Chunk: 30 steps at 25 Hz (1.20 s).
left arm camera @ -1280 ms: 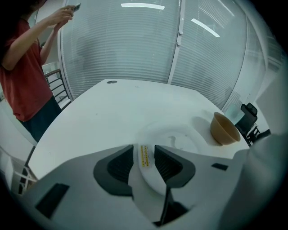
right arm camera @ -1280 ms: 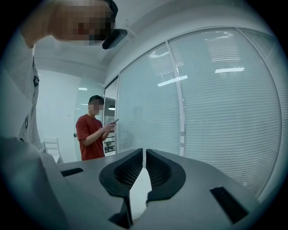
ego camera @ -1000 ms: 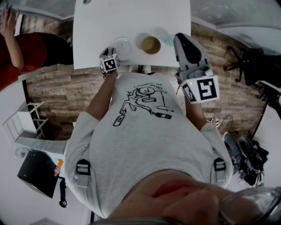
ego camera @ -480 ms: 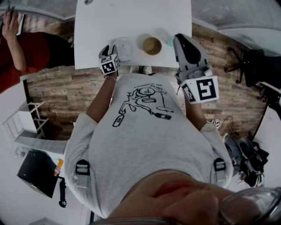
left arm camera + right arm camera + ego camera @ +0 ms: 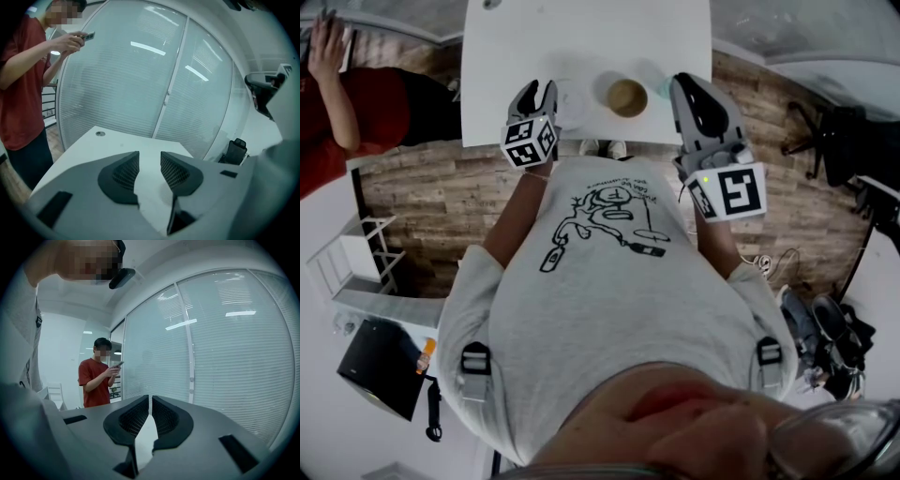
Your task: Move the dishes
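**Dishes.** The white dish (image 5: 570, 101) stands on the tabletop (image 5: 581, 37), close to the near edge and a little left of that edge's middle. The brown bowl (image 5: 627, 97) stands just right of it in the same row, with a gap between the two. A pale green item (image 5: 661, 86) sits right of the bowl. It is partly behind the right gripper (image 5: 684, 84) and too hidden to name.

**Left gripper** (image 5: 536, 90). It is over the near edge, at the dish's left rim. The head view does not show whether it touches the dish. In its own view the jaws stand apart and hold nothing, and only bare tabletop shows in the gap.

**Right gripper.** It is at the near right corner. The jaws are drawn together with nothing between them.

**Surroundings.** A person (image 5: 356, 103) in a red shirt stands off the left edge, holding a phone (image 5: 86, 35). A glass wall (image 5: 140, 84) with blinds rises beyond the far edge. The floor (image 5: 422, 187) is wood plank.
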Motion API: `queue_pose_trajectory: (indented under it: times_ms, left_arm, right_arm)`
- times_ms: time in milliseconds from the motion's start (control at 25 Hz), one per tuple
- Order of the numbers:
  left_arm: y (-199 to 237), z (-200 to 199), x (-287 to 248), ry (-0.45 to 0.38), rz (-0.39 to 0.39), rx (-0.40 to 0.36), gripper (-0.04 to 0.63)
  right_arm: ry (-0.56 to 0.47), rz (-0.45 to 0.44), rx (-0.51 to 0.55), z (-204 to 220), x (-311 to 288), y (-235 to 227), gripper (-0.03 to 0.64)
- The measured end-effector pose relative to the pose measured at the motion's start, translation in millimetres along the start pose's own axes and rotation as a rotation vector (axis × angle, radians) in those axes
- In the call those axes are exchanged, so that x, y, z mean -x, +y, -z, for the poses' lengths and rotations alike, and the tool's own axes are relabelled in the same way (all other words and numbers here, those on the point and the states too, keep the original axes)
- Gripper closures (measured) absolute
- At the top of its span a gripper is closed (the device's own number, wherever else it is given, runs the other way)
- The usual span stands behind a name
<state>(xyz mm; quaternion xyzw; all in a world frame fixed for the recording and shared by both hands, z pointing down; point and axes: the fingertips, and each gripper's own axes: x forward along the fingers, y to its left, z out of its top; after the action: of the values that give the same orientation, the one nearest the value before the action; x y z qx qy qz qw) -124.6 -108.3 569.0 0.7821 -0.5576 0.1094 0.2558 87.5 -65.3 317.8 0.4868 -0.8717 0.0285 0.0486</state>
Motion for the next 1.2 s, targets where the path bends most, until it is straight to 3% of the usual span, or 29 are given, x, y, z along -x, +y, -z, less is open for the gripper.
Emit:
queue_pose_trajectory:
  times_ms: [160,400,560,920,1200]
  left_arm:
    - [-23,-38,19,-0.077,0.059,-0.048,0.452]
    - [-69,-93,55,-0.204,0.145,-0.207,0.454]
    - [-99,-129,88,-0.301,0.188,-0.274,0.477]
    - [-159,-179,132,-0.371,0.342,-0.285,0.491]
    - [-172,-189,144,-0.379,0.386,-0.29,0.494]
  right_arm:
    - [0.007,0.003,0.01,1,1,0,0.568]
    - [0.023,-0.002,0.017,4,4,2,0.568]
    - [0.003,-0.003,0.031,-1,9,8,0.569]
    - [-0.014,-0.002,0.035,-7,13,9,0.571]
    - [-0.009,0.002,0.049,-8,13,11,0.578]
